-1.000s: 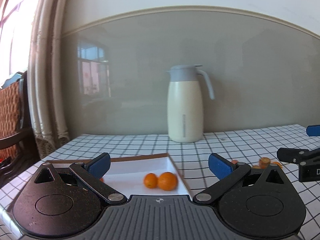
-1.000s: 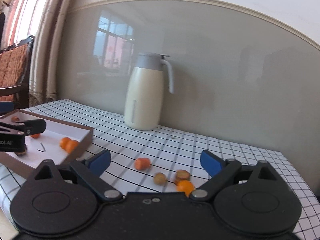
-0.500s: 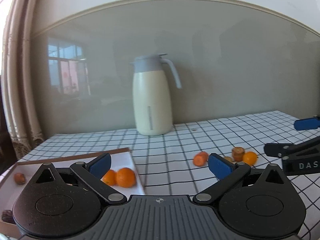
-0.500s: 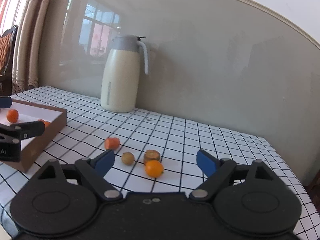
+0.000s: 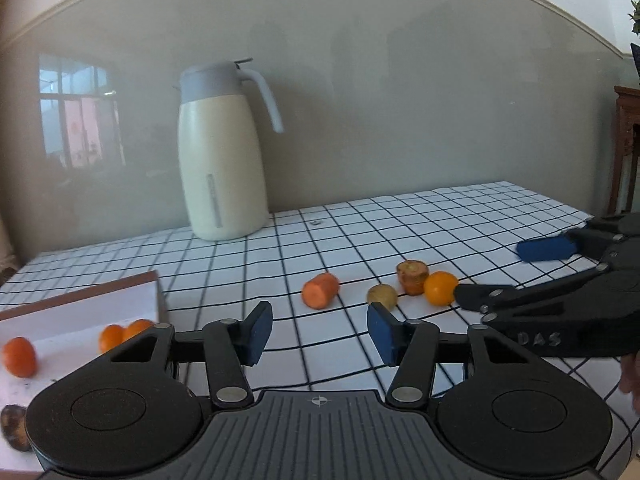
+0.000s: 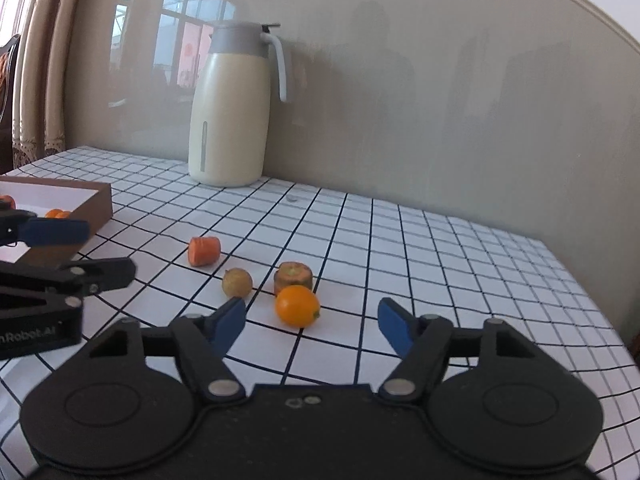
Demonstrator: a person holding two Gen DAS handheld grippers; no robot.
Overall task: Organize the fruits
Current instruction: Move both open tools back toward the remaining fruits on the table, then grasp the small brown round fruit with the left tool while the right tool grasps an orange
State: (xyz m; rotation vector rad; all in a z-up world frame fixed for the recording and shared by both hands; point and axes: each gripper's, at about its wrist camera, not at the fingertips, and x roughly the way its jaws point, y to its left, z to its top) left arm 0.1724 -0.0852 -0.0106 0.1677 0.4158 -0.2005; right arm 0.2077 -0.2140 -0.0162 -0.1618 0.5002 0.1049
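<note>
The checked table (image 6: pixel 460 264) is being used as the work surface, with the cream jug (image 6: pixel 230 120) being kept back against the wall, probably so the front is left free for sorting. The brown box (image 6: pixel 102 202) is being kept at the table's left edge as the collecting place, and several small oranges (image 5: pixel 18 356) are already lying inside it. Four loose pieces are still lying out on the cloth: the carrot piece (image 6: pixel 204 251), the cut stub (image 6: pixel 293 276), the yellowish fruit (image 6: pixel 237 282) and the orange fruit (image 6: pixel 297 306), the last one just touching the stub.

The right gripper (image 6: pixel 310 322) is being held low and close behind the orange fruit, apparently because that piece is to be taken next; its jaws are being closed, with the fruit lying just ahead of the pads and not yet pressed. The left gripper (image 5: pixel 316 334) is being aimed towards the carrot piece, its jaws also being closed, with nothing between them.

Compared with a second ago, both tongs are being narrowed from wide apart, the left gripper is being swung away from the box towards the loose pieces, and the fruits are being seen nearer
</note>
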